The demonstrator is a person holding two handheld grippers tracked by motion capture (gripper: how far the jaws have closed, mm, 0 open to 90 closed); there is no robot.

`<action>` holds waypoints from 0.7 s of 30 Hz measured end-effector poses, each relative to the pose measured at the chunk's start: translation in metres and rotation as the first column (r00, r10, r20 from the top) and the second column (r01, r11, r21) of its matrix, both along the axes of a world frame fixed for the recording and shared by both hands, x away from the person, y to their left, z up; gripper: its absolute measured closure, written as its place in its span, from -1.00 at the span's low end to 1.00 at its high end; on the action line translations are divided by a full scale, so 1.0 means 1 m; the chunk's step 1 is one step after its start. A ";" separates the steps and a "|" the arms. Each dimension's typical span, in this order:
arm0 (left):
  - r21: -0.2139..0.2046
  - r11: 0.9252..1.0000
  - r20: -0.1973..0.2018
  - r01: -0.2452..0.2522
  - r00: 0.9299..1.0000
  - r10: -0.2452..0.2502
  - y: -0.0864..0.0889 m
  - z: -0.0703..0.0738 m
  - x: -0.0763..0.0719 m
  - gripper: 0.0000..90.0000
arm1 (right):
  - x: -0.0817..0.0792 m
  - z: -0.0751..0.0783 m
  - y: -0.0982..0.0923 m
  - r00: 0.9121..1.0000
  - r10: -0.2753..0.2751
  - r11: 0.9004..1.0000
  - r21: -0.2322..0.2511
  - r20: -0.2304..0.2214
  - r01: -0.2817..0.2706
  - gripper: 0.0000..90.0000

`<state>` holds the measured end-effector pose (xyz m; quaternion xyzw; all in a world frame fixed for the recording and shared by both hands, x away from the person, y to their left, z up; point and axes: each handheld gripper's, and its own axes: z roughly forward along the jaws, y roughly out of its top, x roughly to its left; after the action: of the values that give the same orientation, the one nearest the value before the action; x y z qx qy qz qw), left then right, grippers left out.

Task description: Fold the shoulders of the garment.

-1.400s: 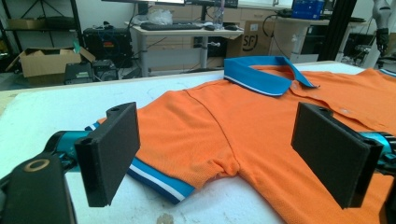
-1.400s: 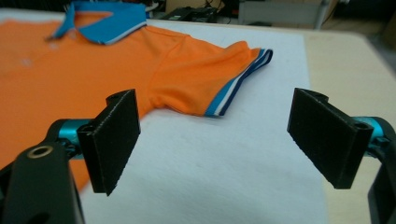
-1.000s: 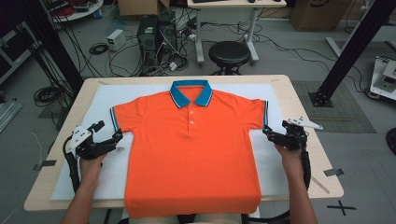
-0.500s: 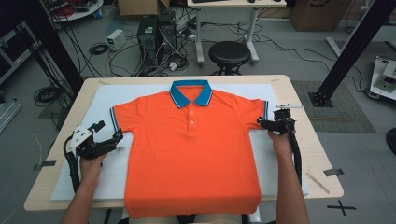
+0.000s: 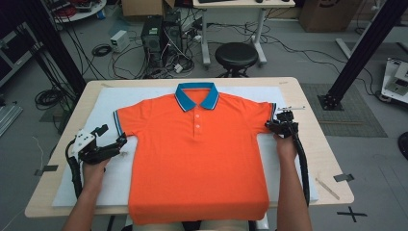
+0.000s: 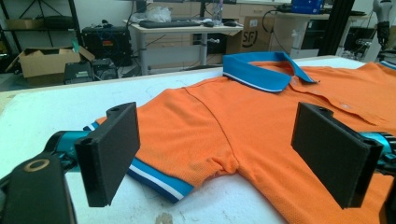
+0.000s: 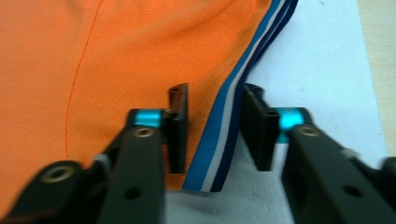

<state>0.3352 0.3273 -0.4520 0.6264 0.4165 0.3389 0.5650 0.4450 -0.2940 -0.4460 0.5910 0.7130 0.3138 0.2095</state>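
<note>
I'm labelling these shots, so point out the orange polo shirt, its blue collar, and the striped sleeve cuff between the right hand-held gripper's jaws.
Orange polo shirt (image 5: pixel 199 159): high view, middle of the chest.
Blue collar (image 6: pixel 261 70): left gripper view, folded front edge.
Striped sleeve cuff (image 7: pixel 219 140): right gripper view, blue-and-white band.

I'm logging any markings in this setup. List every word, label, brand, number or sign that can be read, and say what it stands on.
"SF": printed on the brown cardboard box under the desk, in the left gripper view; any further characters are too blurred to read.
Black cross: a tape mark on the floor, a sign rather than a text.
Orange polo shirt: no legible print or label.
</note>
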 end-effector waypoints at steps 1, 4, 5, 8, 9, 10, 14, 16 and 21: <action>0.002 1.000 -0.001 0.000 1.000 0.000 0.000 0.000 0.000 -0.66 | 0.000 0.000 0.001 1.000 0.005 1.000 0.001 0.006 -0.005 0.83; 0.002 1.000 -0.002 -0.001 1.000 0.001 0.000 0.000 0.000 -0.66 | -0.002 0.005 0.004 0.999 0.022 1.000 0.010 0.032 -0.022 0.93; -0.001 1.000 -0.002 -0.001 1.000 0.001 0.000 0.000 0.000 -0.66 | -0.002 0.005 0.004 0.999 0.022 1.000 0.010 0.032 -0.022 0.93; 0.002 1.000 -0.003 0.000 1.000 0.000 0.000 0.000 0.000 -0.66 | -0.005 0.012 0.009 0.996 0.054 0.998 0.009 0.076 -0.055 0.94; 0.003 1.000 -0.004 -0.001 1.000 0.001 0.000 0.000 0.000 -0.66 | -0.006 0.014 0.010 0.994 0.066 0.998 0.016 0.087 -0.067 0.94; 0.006 1.000 -0.005 -0.001 1.000 0.001 0.000 0.000 0.000 -0.65 | -0.008 0.020 0.014 0.991 0.083 0.996 0.017 0.108 -0.085 0.94; 0.006 1.000 -0.003 -0.003 1.000 0.003 0.000 0.000 0.001 -0.65 | -0.009 0.027 0.024 0.983 0.134 0.990 0.017 0.122 -0.137 0.94; 0.006 1.000 -0.003 -0.003 1.000 0.003 0.000 0.000 0.001 -0.65 | -0.010 0.028 0.027 0.980 0.148 0.988 0.016 0.130 -0.151 0.94; 0.006 1.000 -0.002 -0.003 1.000 0.003 0.000 0.000 0.001 -0.65 | -0.011 0.032 0.045 0.962 0.237 0.969 0.031 0.137 -0.243 0.94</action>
<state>0.3358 0.3269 -0.4520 0.6281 0.4169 0.3402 0.5621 0.4338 -0.2486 -0.4141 0.4829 0.7563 0.3921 0.2027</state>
